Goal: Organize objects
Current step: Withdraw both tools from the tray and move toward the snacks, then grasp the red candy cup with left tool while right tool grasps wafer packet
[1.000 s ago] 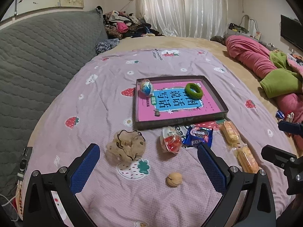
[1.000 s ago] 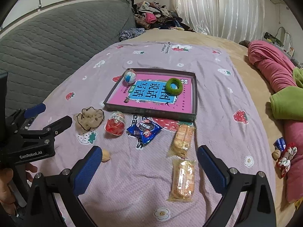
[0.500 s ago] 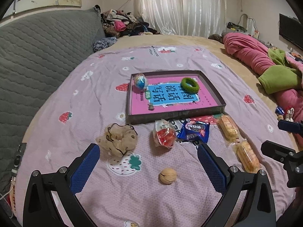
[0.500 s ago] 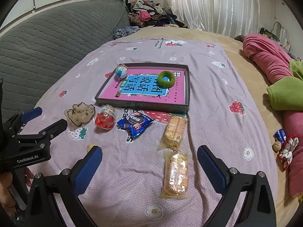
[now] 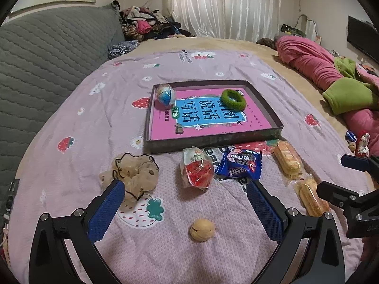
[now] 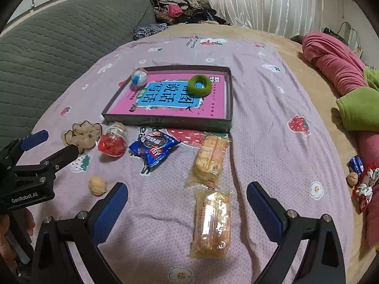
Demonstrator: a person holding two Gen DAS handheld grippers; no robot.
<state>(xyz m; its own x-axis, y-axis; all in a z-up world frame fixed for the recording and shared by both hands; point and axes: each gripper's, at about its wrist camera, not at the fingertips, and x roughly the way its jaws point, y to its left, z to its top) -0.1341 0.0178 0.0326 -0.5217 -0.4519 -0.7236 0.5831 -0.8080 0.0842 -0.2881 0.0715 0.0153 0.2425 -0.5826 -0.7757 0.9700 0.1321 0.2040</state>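
A dark shallow tray (image 5: 213, 140) (image 6: 165, 120) with a pink book in it lies on the purple sheet. In it sit a blue-white ball (image 5: 165, 94) (image 6: 139, 78) and a green ring (image 5: 233, 99) (image 6: 199, 84). In front of the tray lie a beige scrunchie (image 5: 135, 174) (image 6: 81, 135), a red candy pack (image 5: 197, 171) (image 6: 112, 140), a blue snack packet (image 5: 239, 166) (image 6: 154, 148), two biscuit packs (image 6: 210, 158) (image 6: 212, 222) and a walnut (image 5: 202, 230) (image 6: 97, 185). My left gripper (image 5: 186, 209) is open above the walnut. My right gripper (image 6: 187, 210) is open over the nearer biscuit pack.
A grey quilted headboard (image 5: 42, 54) runs along the left. Pink and green bedding (image 5: 331, 75) is heaped at the right. Clothes (image 5: 146, 26) pile up at the back. A small blue packet, a nut and a toy (image 6: 357, 172) lie at the sheet's right edge.
Both grippers have drawn back slightly and shifted, so the tray and snacks sit a little differently in view. Both stay open and empty. No object has moved.
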